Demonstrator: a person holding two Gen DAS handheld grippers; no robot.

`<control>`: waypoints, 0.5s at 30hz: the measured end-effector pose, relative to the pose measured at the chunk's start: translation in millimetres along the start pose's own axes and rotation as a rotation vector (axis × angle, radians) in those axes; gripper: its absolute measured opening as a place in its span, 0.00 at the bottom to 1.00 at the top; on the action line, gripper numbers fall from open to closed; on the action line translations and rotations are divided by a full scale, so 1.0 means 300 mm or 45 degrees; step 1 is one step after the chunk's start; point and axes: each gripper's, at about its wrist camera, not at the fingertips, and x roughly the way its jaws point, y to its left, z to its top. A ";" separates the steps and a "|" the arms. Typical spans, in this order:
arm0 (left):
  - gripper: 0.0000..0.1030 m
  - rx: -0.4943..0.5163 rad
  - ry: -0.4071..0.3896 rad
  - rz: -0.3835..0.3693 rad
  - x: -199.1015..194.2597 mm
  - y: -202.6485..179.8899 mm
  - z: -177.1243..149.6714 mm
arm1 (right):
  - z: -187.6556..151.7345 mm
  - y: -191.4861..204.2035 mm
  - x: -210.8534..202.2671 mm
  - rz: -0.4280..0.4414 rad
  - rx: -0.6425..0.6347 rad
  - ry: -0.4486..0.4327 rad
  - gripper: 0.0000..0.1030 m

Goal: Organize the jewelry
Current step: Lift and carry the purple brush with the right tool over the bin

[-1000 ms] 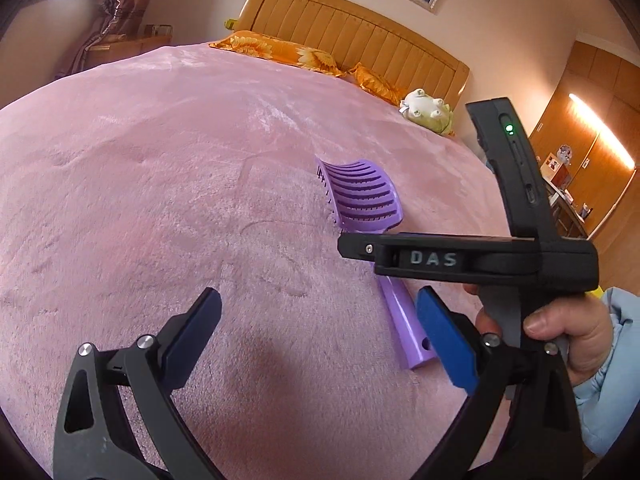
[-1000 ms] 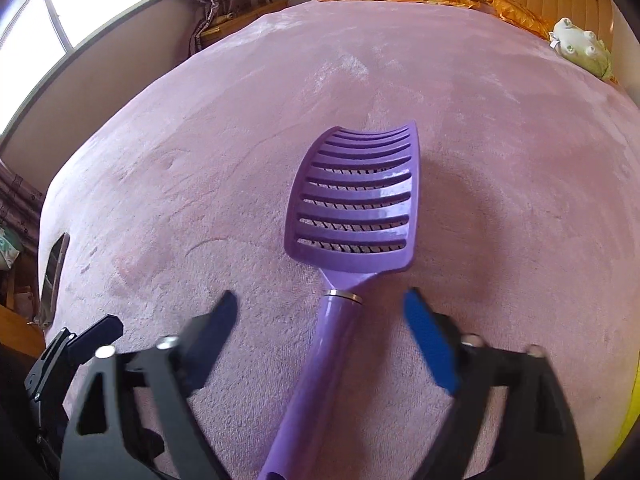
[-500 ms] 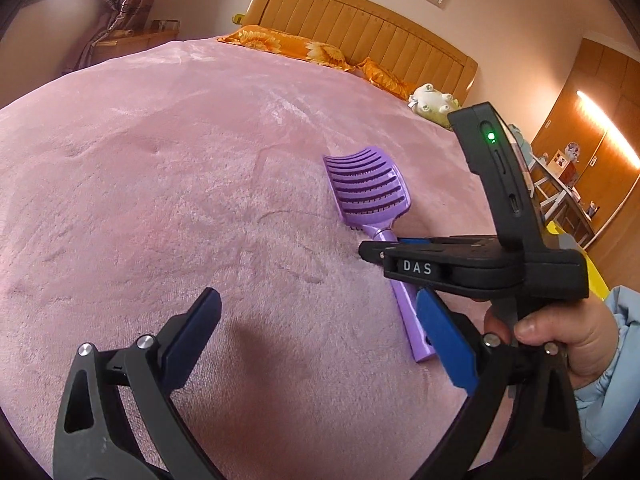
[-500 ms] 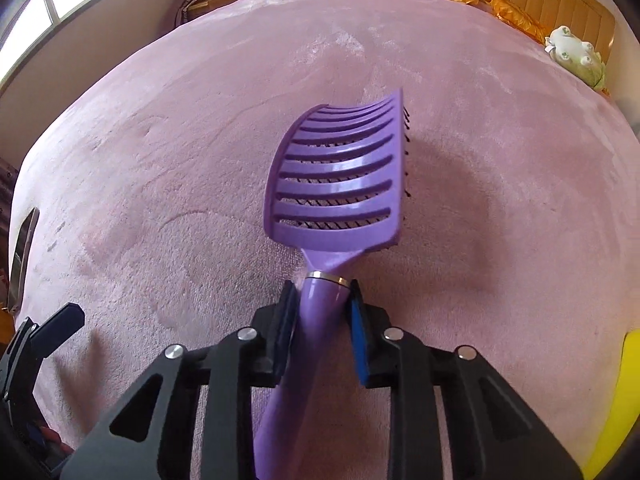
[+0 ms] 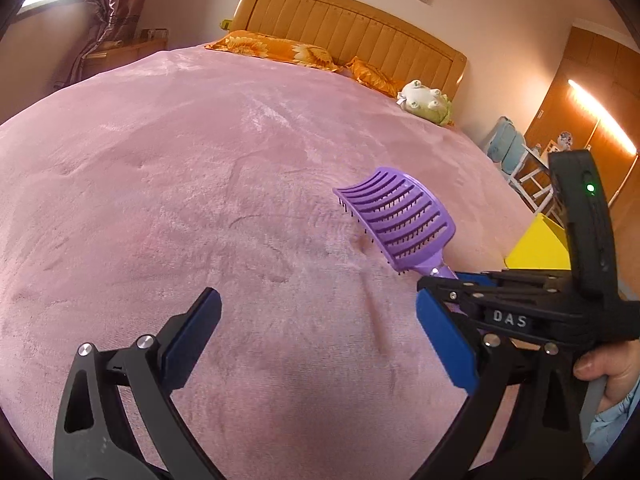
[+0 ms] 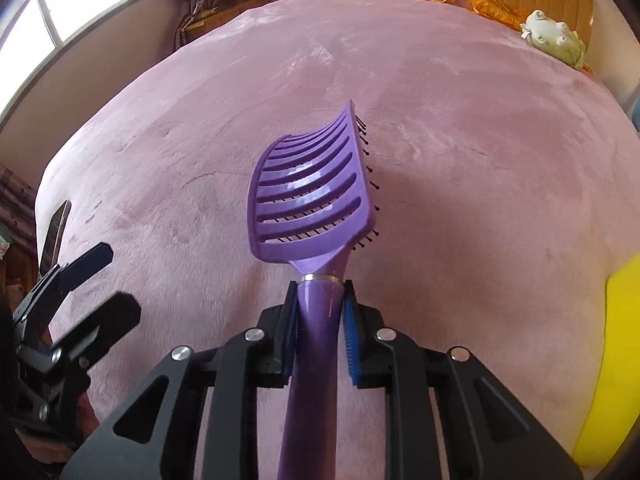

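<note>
1. Spreading wide, the left claw [image 5: 316, 340] has its two blue pads apart with nothing between them, above the pink blanket [image 5: 200, 200] that covers the bed; in the right wrist view it shows at 9 o'clock, at the left edge.
2. Purple hairbrush [image 6: 312, 200]: a vented paddle head with dark bristles, joined to its handle by a thin metal ring. In the left wrist view it lies at about 3 o'clock from centre, head raised off the blanket and tilted toward 11 o'clock.
3. Right claw [image 6: 320, 320]: its jaws are closing, and the blue pads press on both sides of the hairbrush handle just below the ring; the handle runs down between the fingers toward 6 o'clock.
4. Hand [image 5: 612, 376] with a light blue sleeve, at 4 o'clock in the left wrist view, grips the right claw's handle.
5. Yellow object [image 6: 608, 360] at 3 to 4 o'clock by the blanket's edge; what it is cannot be told.
6. Plush toy [image 5: 426, 102] at 1 o'clock, near the orange pillows [image 5: 276, 48] and the wooden headboard [image 5: 352, 32].
</note>
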 end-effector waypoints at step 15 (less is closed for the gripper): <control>0.93 0.268 0.075 -0.068 0.016 -0.357 -0.023 | -0.242 -0.255 -0.294 -0.041 0.150 -0.166 0.21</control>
